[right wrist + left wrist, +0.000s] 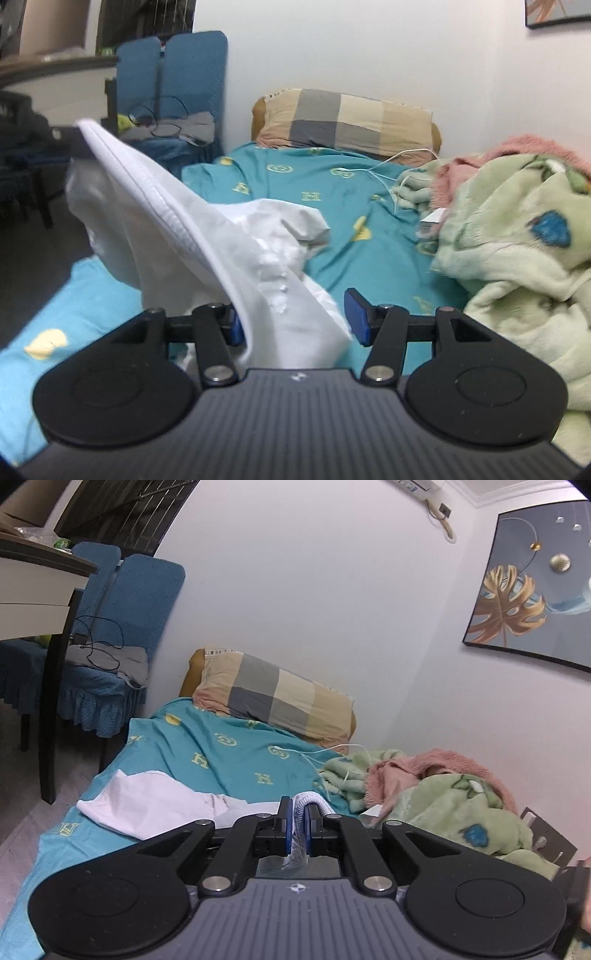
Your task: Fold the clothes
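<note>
Teal bedsheet [325, 184] covers the bed, with a checked pillow [347, 118] at 12 o'clock and a green blanket [517, 251] at 3 o'clock. Left gripper [298, 825] is clamped on the white garment's [177, 229] hem, lifting it at 10 o'clock. Right gripper [295, 321] stands apart, cloth draping loosely between its jaws.

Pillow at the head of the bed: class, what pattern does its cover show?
The pillow has big checks of grey, beige and cream, clearest in the right wrist view.

Both wrist views, low over bed [229, 760]
</note>
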Tool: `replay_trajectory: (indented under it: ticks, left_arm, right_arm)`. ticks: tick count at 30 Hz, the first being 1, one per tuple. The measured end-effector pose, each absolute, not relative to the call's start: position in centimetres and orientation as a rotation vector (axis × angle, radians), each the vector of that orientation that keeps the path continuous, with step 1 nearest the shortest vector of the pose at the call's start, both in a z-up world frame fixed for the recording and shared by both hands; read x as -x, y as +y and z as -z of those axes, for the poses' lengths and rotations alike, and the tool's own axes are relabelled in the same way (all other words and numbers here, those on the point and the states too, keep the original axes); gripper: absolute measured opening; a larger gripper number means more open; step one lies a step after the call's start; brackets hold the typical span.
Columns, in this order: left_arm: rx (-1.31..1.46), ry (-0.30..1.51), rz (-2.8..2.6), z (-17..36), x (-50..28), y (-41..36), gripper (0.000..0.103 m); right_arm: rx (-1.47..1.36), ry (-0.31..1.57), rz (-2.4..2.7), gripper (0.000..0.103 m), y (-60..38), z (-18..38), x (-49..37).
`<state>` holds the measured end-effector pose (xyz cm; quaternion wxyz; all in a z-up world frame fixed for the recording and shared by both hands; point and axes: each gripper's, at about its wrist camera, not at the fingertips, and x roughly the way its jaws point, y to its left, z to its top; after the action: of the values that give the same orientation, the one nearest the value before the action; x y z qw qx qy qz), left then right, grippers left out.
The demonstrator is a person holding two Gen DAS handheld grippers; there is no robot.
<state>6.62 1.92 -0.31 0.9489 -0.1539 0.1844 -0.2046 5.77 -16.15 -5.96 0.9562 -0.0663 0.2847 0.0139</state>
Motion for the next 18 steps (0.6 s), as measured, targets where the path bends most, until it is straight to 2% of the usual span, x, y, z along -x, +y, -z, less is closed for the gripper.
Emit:
replay_trajectory:
  ticks: [3, 6, 8, 10, 14, 17, 18]
  left_arm:
    - [0.300, 0.388, 0.417, 0.4, -6.6, 1.7, 0.007]
    - [0.273, 0.401, 0.389, 1.1, -6.8, 1.6, 0.007]
    - [0.247, 0.404, 0.364, 1.6, -7.1, 1.5, 0.007]
    - [0.231, 0.428, 0.353, 2.3, -7.6, 1.2, 0.008]
    - [0.154, 0.446, 0.353, 3.8, -7.8, -0.3, 0.011]
    - [0.107, 0.470, 0.358, 5.2, -7.9, -1.5, 0.016]
    - [0.086, 0.477, 0.353, 5.7, -7.9, -1.9, 0.022]
  right_arm:
    - [0.169, 0.716, -0.098, 0.055, -15.2, 8.1, -6.5]
    - [0.142, 0.744, -0.059, 0.053, -15.7, 8.8, -7.2]
    - [0.088, 0.707, -0.004, 0.045, -16.8, 7.9, -7.0]
    - [0.015, 0.616, 0.046, 0.026, -18.2, 6.4, -6.2]
    - [-0.100, 0.467, 0.075, 0.016, -20.3, 4.0, -4.9]
    - [-0.158, 0.452, 0.051, 0.009, -21.4, 3.8, -5.3]
    - [-0.185, 0.456, 0.038, 0.008, -21.8, 3.9, -5.6]
